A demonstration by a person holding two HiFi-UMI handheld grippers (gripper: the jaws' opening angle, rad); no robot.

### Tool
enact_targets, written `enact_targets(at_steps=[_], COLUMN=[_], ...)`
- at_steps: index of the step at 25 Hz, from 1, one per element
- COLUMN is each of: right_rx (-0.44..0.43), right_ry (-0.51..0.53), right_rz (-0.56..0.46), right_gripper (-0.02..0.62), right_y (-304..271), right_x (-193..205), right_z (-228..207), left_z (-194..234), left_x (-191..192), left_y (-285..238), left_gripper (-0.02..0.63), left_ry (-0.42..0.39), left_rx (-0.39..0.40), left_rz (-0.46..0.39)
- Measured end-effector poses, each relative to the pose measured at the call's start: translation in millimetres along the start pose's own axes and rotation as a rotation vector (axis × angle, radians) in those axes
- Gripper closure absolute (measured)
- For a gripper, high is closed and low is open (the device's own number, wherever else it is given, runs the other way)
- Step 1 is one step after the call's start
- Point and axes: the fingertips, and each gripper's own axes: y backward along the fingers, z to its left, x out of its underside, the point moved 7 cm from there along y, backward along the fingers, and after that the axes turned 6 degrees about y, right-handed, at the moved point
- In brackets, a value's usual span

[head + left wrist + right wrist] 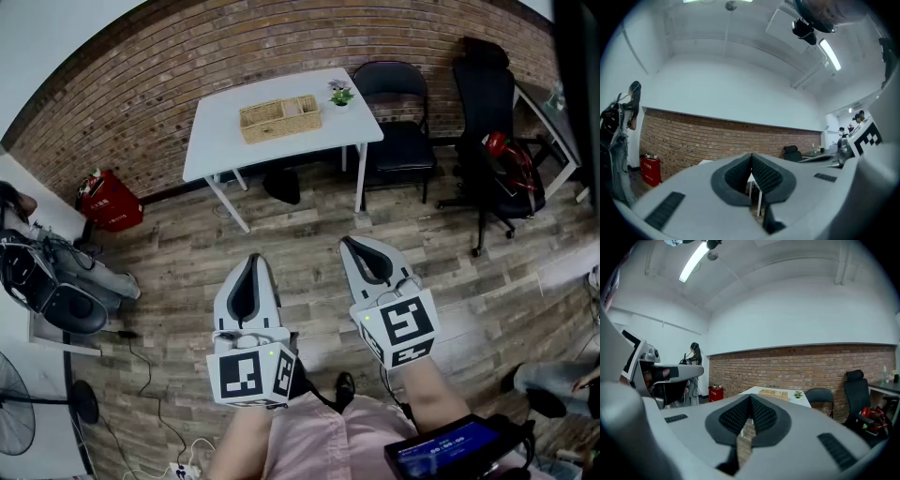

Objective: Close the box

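A woven wicker box [279, 118] sits on a white table [216, 141] against the brick wall, its lid flaps lying open; it shows small in the right gripper view as the box [774, 393]. My left gripper [253, 259] and right gripper [349, 244] are held side by side over the wooden floor, well short of the table. Both are shut with nothing between their pads, as the left gripper [751, 155] and right gripper [750, 396] show in their own views.
A small potted plant [340, 94] stands at the table's right corner. A black folding chair [394, 117] and an office chair [492, 122] with a red item stand to the right. A red bag [108, 199] and a seated person [56, 258] are at left.
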Motion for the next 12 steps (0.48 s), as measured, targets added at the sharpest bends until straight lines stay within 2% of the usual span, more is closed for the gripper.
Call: enact_targets(at_steps=[12], right_rx=[-0.016], right_ry=[0.014], right_rz=[0.025], right_gripper=[0.597], right_y=[1.5], right_x=[9.3], right_z=[-0.5], left_z=[2.1], left_x=[10.7], left_y=[5.6], left_gripper=[0.594], left_ry=[0.017], left_rx=[-0.03], left_rz=[0.019])
